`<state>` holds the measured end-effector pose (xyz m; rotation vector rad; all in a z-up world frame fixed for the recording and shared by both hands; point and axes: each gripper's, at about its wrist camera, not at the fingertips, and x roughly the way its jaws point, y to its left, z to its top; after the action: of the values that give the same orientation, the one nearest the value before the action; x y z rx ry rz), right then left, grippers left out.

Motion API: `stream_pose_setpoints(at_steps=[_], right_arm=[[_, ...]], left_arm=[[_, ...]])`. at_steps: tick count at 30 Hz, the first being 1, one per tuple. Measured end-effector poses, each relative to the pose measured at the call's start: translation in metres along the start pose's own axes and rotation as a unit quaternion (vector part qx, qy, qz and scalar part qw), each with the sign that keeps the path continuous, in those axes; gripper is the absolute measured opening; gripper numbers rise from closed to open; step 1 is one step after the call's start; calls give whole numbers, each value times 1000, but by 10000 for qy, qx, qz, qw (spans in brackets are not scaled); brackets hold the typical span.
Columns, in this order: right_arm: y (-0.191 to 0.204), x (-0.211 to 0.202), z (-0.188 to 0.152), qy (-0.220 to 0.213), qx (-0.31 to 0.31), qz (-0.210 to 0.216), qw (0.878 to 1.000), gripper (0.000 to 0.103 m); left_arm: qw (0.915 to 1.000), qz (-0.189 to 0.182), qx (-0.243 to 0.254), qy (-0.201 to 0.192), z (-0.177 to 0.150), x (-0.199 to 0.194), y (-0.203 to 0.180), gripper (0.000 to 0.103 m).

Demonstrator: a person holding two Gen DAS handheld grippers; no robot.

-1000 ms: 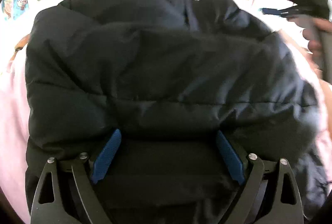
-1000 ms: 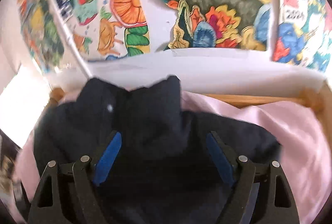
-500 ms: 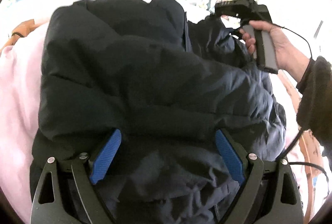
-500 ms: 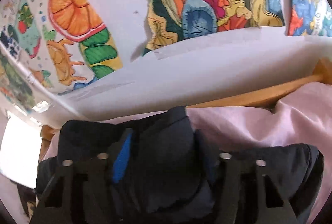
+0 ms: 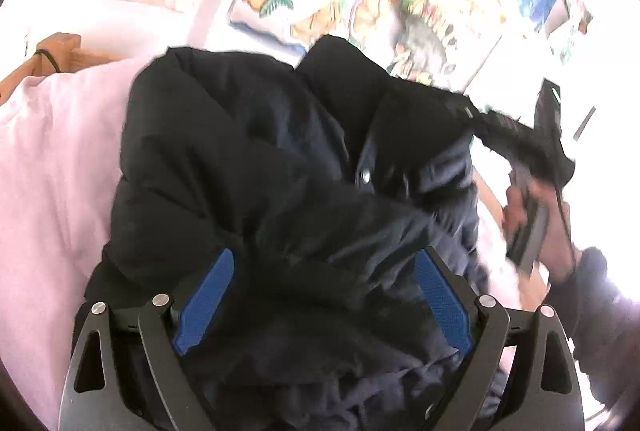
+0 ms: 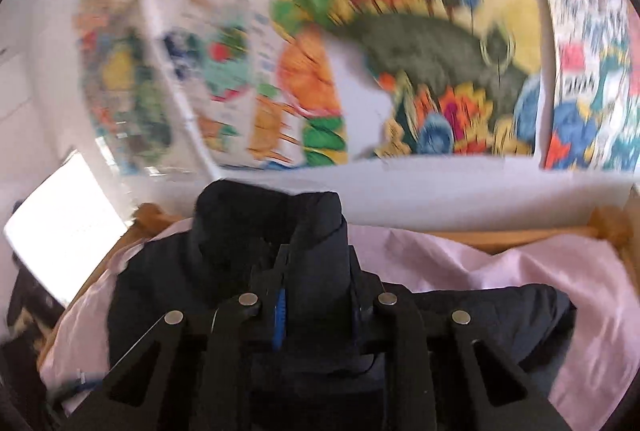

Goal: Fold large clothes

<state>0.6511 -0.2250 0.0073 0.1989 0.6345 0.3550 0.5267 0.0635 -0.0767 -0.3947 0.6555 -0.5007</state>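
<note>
The dark padded jacket point(image 5: 280, 171) lay bunched on the pink sheet point(image 5: 52, 159) of a wooden-framed bed point(image 6: 520, 237), its collar end toward the far wall of bright posters point(image 6: 420, 51). It looked bulky but light, soft and springy in its quilted panels, with a smooth shell that would likely slip and puff back open after a fold. A firm hem, collar edge or the snap-button placket point(image 5: 365, 175) seemed the surest place to take it, rather than a loose puffed panel.

The left gripper point(image 5: 324, 307) stood wide, its blue pads point(image 5: 206, 291) either side of a mound of jacket near the camera; whether they pressed the cloth could not be told. The right gripper point(image 6: 316, 295) was closing, its jaws nearly together around a fold at the collar, which appeared pinched between them.

Much was hard to read: the right wrist view was smeared by motion, the sleeves and hem of the jacket were buried in its own folds, and in the left wrist view the person's hand point(image 5: 536, 227) on the right gripper's handle was blurred at the right edge.
</note>
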Motion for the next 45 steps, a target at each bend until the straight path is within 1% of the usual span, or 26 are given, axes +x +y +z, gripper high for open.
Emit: stream_pose_setpoints(at_steps=[3, 6, 7, 9, 10, 12, 13, 17, 19, 20, 22, 23, 25, 27, 29, 30, 32, 33, 35, 38, 39, 41, 43, 44, 45], right_arm=[[23, -44, -19, -314, -440, 139, 9984, 22], [48, -82, -42, -577, -903, 177, 9941, 22], [54, -94, -49, -652, -1103, 125, 9917, 22], [70, -121, -73, -874, -1698, -13, 9816, 22], [77, -131, -86, -965, -2020, -93, 9746, 22], [89, -145, -111, -1125, -2549, -235, 9601, 22], [94, -150, -125, -1129, -2766, -264, 9540, 22], [102, -161, -172, -1130, -3388, -445, 9330, 22], [104, -165, -192, -1138, -3651, -522, 9225, 22], [106, -166, -204, -1151, -3869, -593, 9130, 22], [111, -163, -223, -1139, -4372, -729, 8891, 21], [113, -160, -234, -1115, -4624, -803, 8760, 21], [112, -153, -251, -1029, -4953, -866, 8582, 21], [112, -150, -265, -988, -5188, -914, 8442, 20], [111, -149, -274, -973, -5335, -945, 8349, 20], [110, -148, -278, -968, -5387, -967, 8313, 20], [108, -147, -281, -975, -5427, -995, 8283, 20], [108, -147, -282, -986, -5444, -1015, 8268, 20], [107, -146, -285, -1025, -5532, -1056, 8200, 20], [105, -146, -289, -1052, -5676, -1107, 8090, 20], [104, -147, -290, -1054, -5714, -1119, 8061, 20], [102, -149, -294, -1050, -5776, -1142, 8015, 20], [100, -151, -296, -1041, -5794, -1147, 8002, 20], [99, -152, -297, -1028, -5792, -1141, 8006, 20], [97, -153, -296, -1019, -5783, -1133, 8015, 20]], left_arm=[[9996, -128, -197, -176, 1, -17, 2, 90], [9988, -236, -362, -251, 0, -35, 3, 90], [9984, -262, -408, -302, 0, -42, 4, 90], [9978, -271, -455, -387, 1, -56, 3, 90], [9974, -287, -490, -442, 2, -63, 3, 90], [9967, -283, -564, -518, 6, -75, 4, 90], [9962, -269, -605, -571, 8, -83, 5, 90], [9947, -107, -676, -771, 11, -112, 4, 90], [9948, 29, -645, -791, 13, -121, 1, 90], [9948, 103, -620, -805, 14, -124, -1, 90], [9955, 184, -540, -757, 19, -126, -9, 90], [9967, 219, -478, -614, 22, -123, -14, 90], [9989, 228, -360, -188, 29, -112, -27, 90], [9990, 68, -337, 283, 34, -100, -36, 90], [9963, -122, -492, 690, 41, -87, -42, 90], [9943, -200, -596, 862, 44, -80, -43, 90], [9893, -380, -775, 1174, 51, -65, -48, 90], [9870, -441, -843, 1299, 56, -58, -52, 90], [9811, -506, -973, 1592, 67, -41, -60, 90], [9702, -457, -1220, 2042, 75, -13, -66, 90], [9665, -375, -1213, 2233, 75, -3, -69, 90], [9628, -241, -1216, 2402, 74, 7, -71, 90], [9586, -208, -1257, 2545, 68, 15, -69, 88], [9576, -176, -1296, 2568, 64, 18, -66, 82], [9564, -176, -1301, 2611, 60, 22, -63, 69]])
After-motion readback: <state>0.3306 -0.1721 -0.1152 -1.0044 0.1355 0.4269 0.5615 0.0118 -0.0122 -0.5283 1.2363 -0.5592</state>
